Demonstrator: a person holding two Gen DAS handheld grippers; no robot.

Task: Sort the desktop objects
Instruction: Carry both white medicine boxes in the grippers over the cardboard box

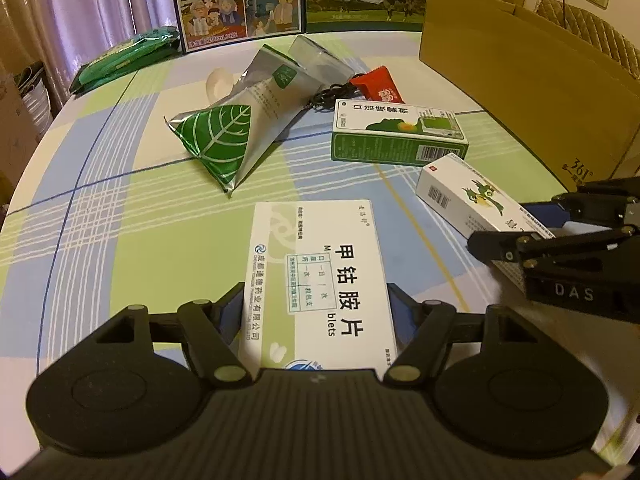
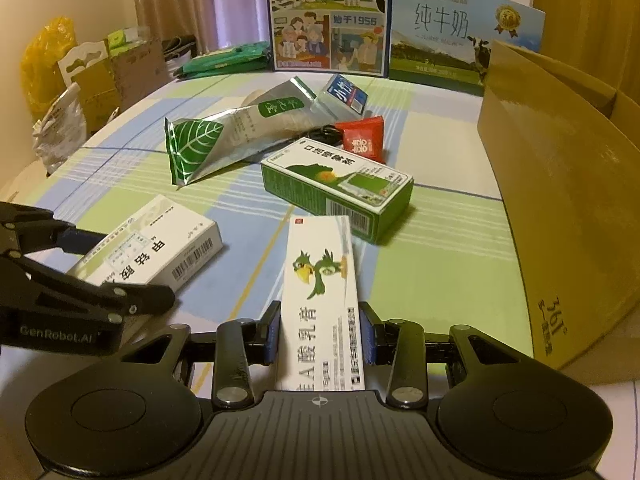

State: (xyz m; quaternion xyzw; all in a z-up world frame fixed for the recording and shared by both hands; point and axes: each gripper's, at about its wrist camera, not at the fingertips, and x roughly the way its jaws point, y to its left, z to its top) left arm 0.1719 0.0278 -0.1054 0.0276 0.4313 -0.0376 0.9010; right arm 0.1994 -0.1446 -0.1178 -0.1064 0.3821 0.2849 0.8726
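In the left wrist view my left gripper (image 1: 318,312) is shut on a white and green tablet box (image 1: 320,264), its blue pads pressed to the long sides. At the right edge my right gripper (image 1: 504,224) grips a white box with a green bird (image 1: 468,194). In the right wrist view the right gripper (image 2: 320,336) is shut on that bird box (image 2: 320,280), which points away from me. The left gripper (image 2: 120,268) comes in from the left, clamped on the tablet box (image 2: 160,240). Both boxes sit low over the checked tablecloth (image 2: 432,264).
A green box (image 2: 340,188), a silver pouch with a green leaf (image 2: 208,144), a red packet (image 2: 362,140) and a black cable (image 2: 320,132) lie mid-table. A big open cardboard box (image 2: 560,200) stands at the right. Milk cartons (image 2: 328,16) and a green packet (image 2: 224,60) line the back.
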